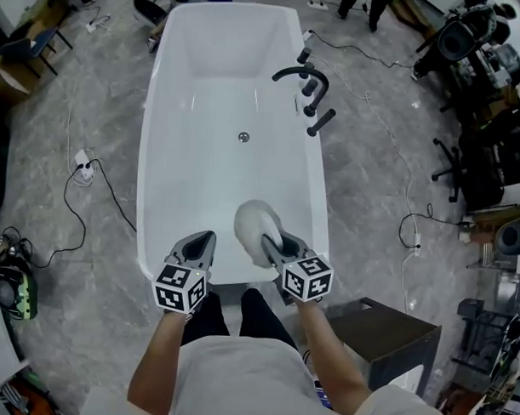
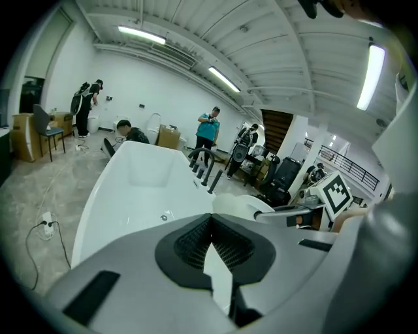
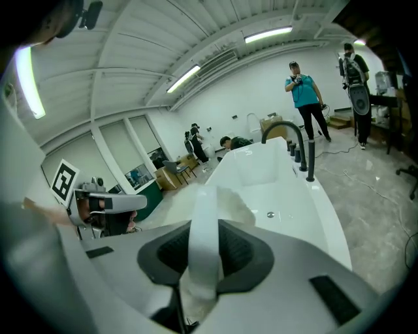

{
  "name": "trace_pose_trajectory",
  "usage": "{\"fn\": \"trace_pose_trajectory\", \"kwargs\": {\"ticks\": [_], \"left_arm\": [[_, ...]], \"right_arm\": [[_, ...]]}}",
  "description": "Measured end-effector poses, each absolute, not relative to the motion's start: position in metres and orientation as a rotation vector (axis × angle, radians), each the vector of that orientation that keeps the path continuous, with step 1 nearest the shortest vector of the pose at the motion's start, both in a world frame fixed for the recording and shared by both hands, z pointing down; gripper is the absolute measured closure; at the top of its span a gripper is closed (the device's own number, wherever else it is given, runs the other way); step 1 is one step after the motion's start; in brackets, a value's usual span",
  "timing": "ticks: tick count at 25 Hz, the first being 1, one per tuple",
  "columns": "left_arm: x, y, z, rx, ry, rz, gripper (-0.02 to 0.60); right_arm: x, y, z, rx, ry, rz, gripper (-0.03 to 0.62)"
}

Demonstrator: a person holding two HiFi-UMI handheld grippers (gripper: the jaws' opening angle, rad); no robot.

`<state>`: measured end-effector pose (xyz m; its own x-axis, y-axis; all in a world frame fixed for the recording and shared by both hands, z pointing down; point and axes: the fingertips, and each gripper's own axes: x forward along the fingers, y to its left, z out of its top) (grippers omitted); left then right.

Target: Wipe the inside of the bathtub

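Right gripper [image 1: 272, 244] pinches fluffy white cloth [image 1: 253, 223] over glossy bathtub [image 1: 202, 171].

Ceiling strip lights [image 2: 140, 34] give bright, even illumination with soft shadows; the white bathtub [image 1: 218, 175] is near overexposed. The 2 gripper views show strong fisheye distortion, dark vignetted corners and blurred foreground jaws.

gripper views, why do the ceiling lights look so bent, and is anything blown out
Left gripper view and right gripper view: wide-angle bending curves the ceiling strip lights and darkens the corners. Left gripper view: the light at the right glares to plain white. Head view: even light, the white bathtub barely shaded.
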<state>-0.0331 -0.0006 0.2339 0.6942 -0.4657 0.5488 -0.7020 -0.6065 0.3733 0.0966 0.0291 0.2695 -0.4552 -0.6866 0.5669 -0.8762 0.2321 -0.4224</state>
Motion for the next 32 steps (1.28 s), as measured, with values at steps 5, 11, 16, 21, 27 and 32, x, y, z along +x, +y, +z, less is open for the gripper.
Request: {"fn": "trace_pose_trajectory", "kwargs": {"ticks": [5,11,16,21,27,32], "left_arm": [[-0.04,-0.006,0.19,2.416,-0.936,0.503,0.577],[-0.04,-0.003,0.136,2.488,-0.97,0.422,0.577],[-0.043,-0.006,0.101,2.554,-0.993,0.366,0.577],[-0.047,-0.001,0.087,2.581,-1.019,0.339,0.577],[-0.052,0.007,0.077,2.594,-1.022,0.303,0.577],[-0.058,0.006,0.07,2.601,-1.049,0.288,0.577]], "right_arm": [[0.093,0.025,0.217,1.491,-2.342,0.936,0.499],[0.095,0.034,0.163,1.508,-2.408,0.829,0.499],[0.095,0.036,0.129,1.516,-2.45,0.74,0.499],[0.106,0.04,0.106,1.552,-2.477,0.688,0.499],[0.111,0.04,0.088,1.59,-2.496,0.613,0.499],[0.113,0.037,0.081,1.601,-2.507,0.586,0.499]]}}
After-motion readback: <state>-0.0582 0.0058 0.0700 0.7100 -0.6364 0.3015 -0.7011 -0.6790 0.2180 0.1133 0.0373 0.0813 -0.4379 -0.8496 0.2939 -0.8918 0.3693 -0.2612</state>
